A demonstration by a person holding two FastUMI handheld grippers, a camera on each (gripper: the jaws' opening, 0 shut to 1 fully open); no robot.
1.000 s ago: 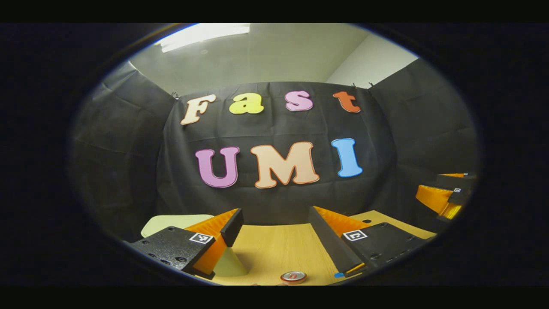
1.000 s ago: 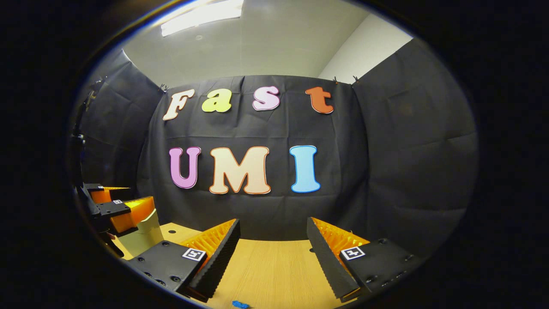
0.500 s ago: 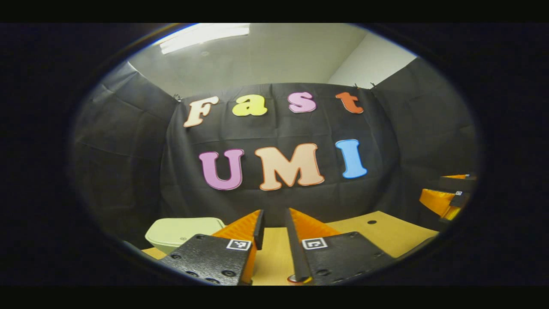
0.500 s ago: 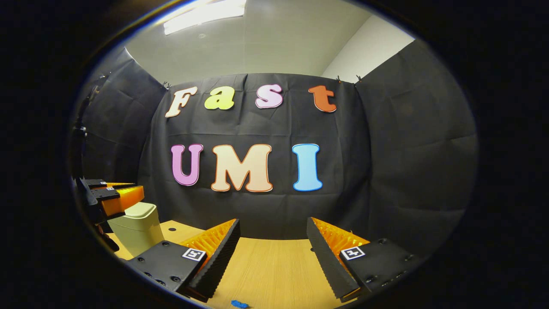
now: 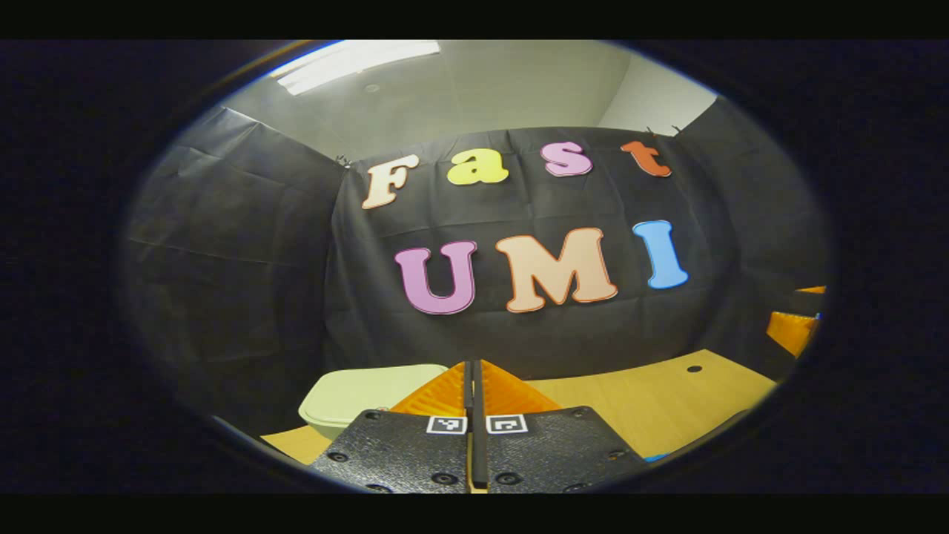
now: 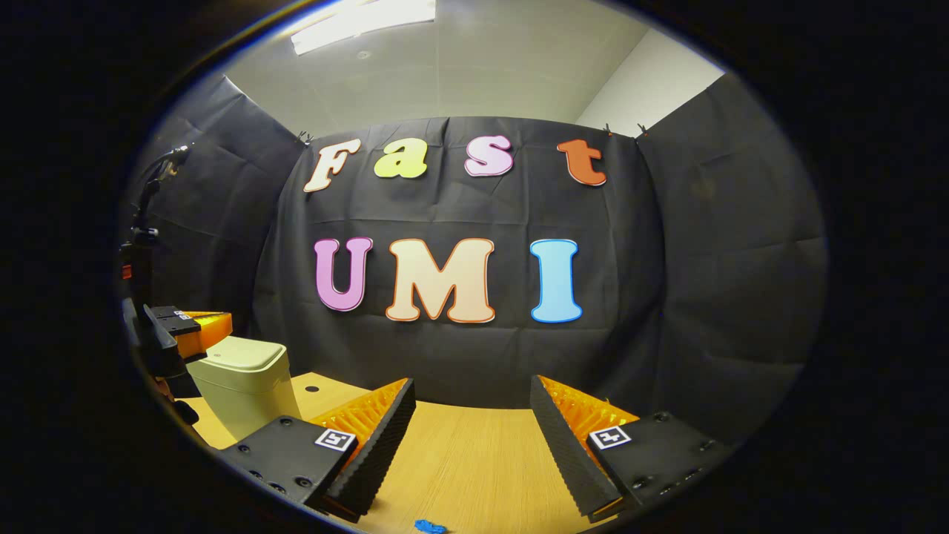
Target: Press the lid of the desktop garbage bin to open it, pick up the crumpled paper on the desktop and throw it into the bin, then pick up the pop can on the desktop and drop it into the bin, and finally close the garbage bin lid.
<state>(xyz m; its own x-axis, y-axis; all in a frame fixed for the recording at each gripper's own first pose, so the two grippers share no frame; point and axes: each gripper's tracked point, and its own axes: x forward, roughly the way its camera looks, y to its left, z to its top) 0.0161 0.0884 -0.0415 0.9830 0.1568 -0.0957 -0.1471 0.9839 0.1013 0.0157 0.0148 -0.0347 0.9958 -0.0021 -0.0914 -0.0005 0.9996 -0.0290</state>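
Left tongs [image 5: 472,386] fully closed, nothing between them, lid of garbage bin [image 5: 368,388] just left of and below the tips. Lid looks down, so likely the opening press: put the closed tips on the lid top, push straight down, don't shove the light bin sideways. Right tongs [image 6: 469,415] wide apart and empty over bare desk [image 6: 474,460]. Small blue scrap [image 6: 428,526] beneath them. Paper and can unseen. Path to the lid unobstructed.
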